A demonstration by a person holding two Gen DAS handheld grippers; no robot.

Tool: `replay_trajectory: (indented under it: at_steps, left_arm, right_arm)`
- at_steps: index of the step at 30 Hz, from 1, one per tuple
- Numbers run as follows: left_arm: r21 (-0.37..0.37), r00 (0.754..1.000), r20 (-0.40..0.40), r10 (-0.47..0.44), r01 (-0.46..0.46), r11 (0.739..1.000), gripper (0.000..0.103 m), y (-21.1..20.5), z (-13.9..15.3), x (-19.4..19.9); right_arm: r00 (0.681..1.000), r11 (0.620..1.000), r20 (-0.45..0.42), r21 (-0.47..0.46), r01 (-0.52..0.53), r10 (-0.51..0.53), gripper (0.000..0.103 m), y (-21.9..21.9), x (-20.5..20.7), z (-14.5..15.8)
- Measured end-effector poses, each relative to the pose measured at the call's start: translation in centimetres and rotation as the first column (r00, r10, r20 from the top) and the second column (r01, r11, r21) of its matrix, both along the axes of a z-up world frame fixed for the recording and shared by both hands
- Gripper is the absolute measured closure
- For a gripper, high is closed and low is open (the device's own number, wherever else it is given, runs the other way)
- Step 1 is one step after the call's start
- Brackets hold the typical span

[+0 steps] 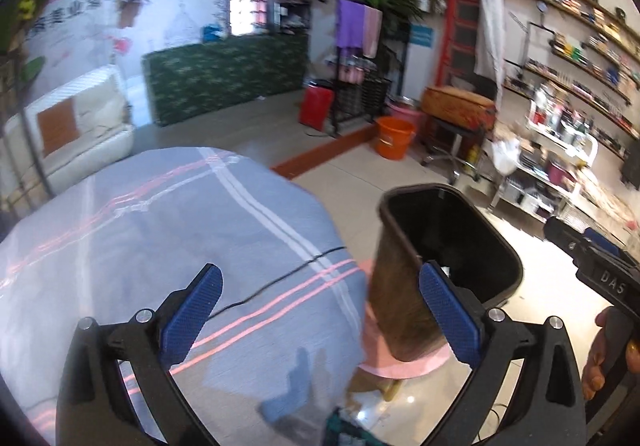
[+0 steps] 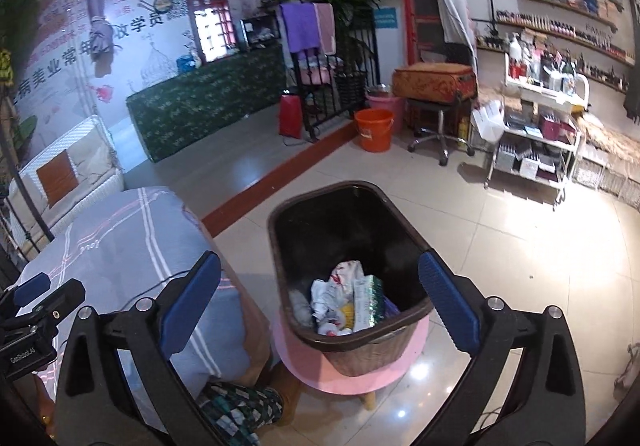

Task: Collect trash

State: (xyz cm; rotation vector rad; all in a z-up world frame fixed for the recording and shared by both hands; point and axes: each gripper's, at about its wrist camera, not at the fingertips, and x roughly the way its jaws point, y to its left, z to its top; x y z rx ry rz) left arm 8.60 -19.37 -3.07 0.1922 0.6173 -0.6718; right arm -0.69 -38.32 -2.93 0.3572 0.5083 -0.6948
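While both tools hang above a salon floor, the right gripper (image 2: 320,306) points down into a dark wastebasket (image 2: 352,350), its blue-padded jaws spread wide and holding nothing. Crumpled trash (image 2: 344,306), white paper and a green-printed wrapper among it, lies at the bottom of the basket, which stands on a pink stool (image 2: 304,366). In the right wrist view the basket fills the centre, its rim framed between the two fingers without touching them.

The left gripper (image 1: 320,306) is also wide open and empty, tilted over a bed with a blue-grey plaid cover (image 1: 160,238) at 9 o'clock of the basket. A thin black cable (image 1: 280,278) runs across the cover. From that view the wastebasket (image 1: 452,246) sits at 3 o'clock, just past the right-hand finger, and the person's right hand (image 1: 604,362) grips the other tool's black handle at the far right edge.

An orange bucket (image 2: 374,129) stands at 12 o'clock beyond the basket on the tiled floor (image 2: 500,266), near a rolling stool bearing a suitcase (image 2: 434,81). A white trolley (image 2: 536,149) of bottles stands at 2 o'clock.
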Motion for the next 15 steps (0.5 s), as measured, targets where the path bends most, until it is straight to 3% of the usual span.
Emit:
replay_trajectory:
  at_steps: [4,9,15]
  left_arm:
    - [-0.008,0.994,0.052,0.095,-0.095,0.995,0.005,2.8,0.4,-0.8]
    - [-0.060,0.970,0.116,0.213,-0.207,0.976,0.005,6.1,0.9,-2.3]
    - [-0.115,0.960,0.075,0.269,-0.260,0.959,0.005,9.6,0.9,-3.2]
  right_arm:
    - [0.999,0.996,0.006,-0.075,-0.038,0.038,0.005,3.7,0.5,0.7]
    - [0.996,0.985,0.015,-0.152,-0.081,0.084,0.005,8.0,0.3,0.9]
    - [0.992,0.975,0.035,-0.196,-0.108,0.117,0.005,11.1,-1.0,1.1]
